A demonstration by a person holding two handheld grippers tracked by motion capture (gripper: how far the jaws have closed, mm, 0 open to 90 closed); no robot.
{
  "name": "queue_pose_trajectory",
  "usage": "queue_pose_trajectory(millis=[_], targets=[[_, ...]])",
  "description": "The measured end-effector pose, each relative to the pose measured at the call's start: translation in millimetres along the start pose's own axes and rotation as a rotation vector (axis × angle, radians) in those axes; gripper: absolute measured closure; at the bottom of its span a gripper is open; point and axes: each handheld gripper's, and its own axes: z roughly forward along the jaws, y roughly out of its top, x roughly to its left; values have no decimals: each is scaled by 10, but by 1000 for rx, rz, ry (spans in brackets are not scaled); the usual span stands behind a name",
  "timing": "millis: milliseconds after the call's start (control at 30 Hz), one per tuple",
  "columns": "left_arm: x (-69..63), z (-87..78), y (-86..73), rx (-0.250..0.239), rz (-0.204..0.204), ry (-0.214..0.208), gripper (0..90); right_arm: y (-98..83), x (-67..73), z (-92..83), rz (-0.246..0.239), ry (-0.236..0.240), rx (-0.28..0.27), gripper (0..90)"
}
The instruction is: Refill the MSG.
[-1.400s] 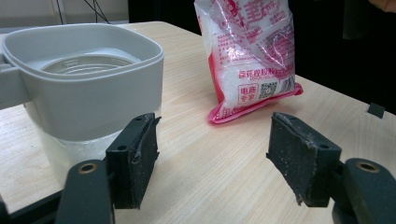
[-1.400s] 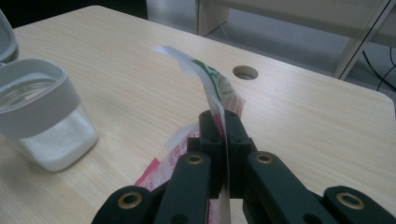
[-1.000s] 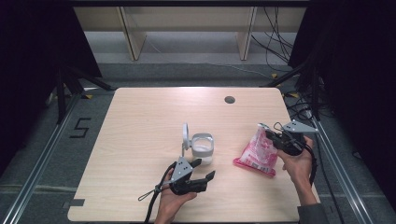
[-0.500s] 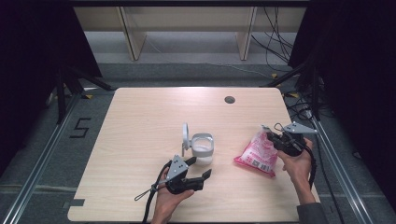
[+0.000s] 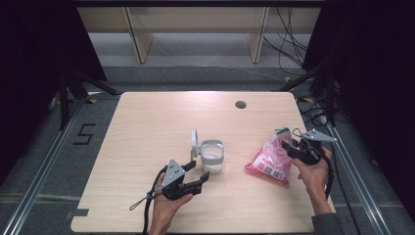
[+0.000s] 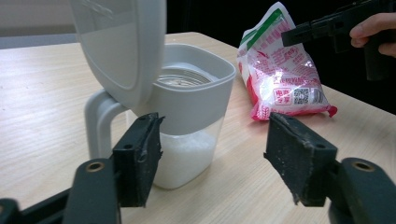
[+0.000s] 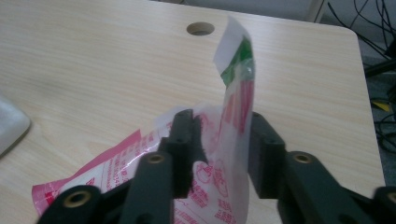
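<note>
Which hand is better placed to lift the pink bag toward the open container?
Right. The right gripper already has the pink bag's top between its jaws, which have just been opening. The left gripper stands open beside the container.

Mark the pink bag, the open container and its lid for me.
pink bag (image 5: 268, 160), high view, middle of its printed face.
container (image 6: 196, 105), left gripper view, grey upper wall.
lid (image 6: 122, 44), left gripper view, raised inner face.

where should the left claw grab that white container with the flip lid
Grip the container across its squarish body, below the grey rim, coming in level from the person's side as the left claw now faces it. The walls there are flat and upright. The open lid stands over the handle side, so that side and the top look awkward.
</note>
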Motion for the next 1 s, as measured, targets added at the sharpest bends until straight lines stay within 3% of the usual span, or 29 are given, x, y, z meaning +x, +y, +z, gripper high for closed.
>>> queue_pose_trajectory(millis=[167, 200, 233, 267, 300, 400, 433, 467, 500, 533, 567, 600, 633, 667, 700, 733, 767, 800, 833, 867, 900, 933, 967, 1000], targets=[[80, -62, 20, -11, 20, 5, 458, -22, -3, -29, 43, -12, 1, 520], [86, -76, 22, -13, 12, 18, 478, -27, 21, -38, 81, -26, -5, 491], [101, -79, 26, -21, 15, 17, 512, -30, -24, -35, 40, -44, -17, 472], [107, -91, 35, -16, 14, 27, 525, -35, -35, -42, 47, -46, -22, 454], [123, -92, 41, -23, 27, 22, 550, -36, 6, -59, 107, -71, -13, 441], [147, -114, 68, -27, 48, 24, 633, -49, -49, -112, 85, -41, -19, 418], [138, -131, 75, -21, 42, 43, 669, -50, -48, -131, 88, -48, -21, 418], [151, -133, 83, -32, 58, 43, 701, -57, -1, -161, 144, -62, -28, 419], [151, -150, 95, -23, 60, 56, 721, -58, -35, -171, 106, -56, -43, 418], [162, -154, 104, -22, 70, 55, 741, -65, -5, -195, 136, -64, -51, 417], [165, -155, 108, -23, 71, 58, 755, -63, -41, -212, 91, -50, -51, 417], [173, -152, 113, -28, 79, 58, 768, -69, -6, -221, 125, -61, -59, 416], [177, -153, 119, -26, 84, 58, 783, -73, -36, -230, 89, -58, -63, 416], [181, -154, 127, -22, 91, 61, 792, -79, -13, -238, 109, -81, -64, 416], [183, -153, 133, -22, 93, 64, 801, -77, -30, -253, 96, -45, -66, 416], [188, -150, 139, -20, 95, 64, 808, -79, -15, -254, 103, -48, -79, 416], [196, -143, 146, -21, 96, 62, 812, -83, 31, -268, 140, -58, -80, 415], [202, -144, 156, -11, 99, 67, 817, -87, 1, -262, 88, -52, -95, 416], [214, -137, 161, -13, 99, 71, 824, -84, 32, -279, 99, -51, -86, 415], [222, -130, 164, -13, 88, 73, 829, -89, 36, -278, 77, -45, -96, 415], [237, -127, 171, -17, 92, 72, 831, -90, 96, -296, 117, -48, -88, 415], [248, -125, 178, -15, 93, 74, 836, -95, 116, -293, 113, -37, -95, 415], [255, -125, 184, -13, 96, 76, 837, -104, 101, -286, 53, -39, -94, 415], [266, -128, 194, -9, 108, 77, 839, -108, 160, -302, 98, -30, -86, 415]])
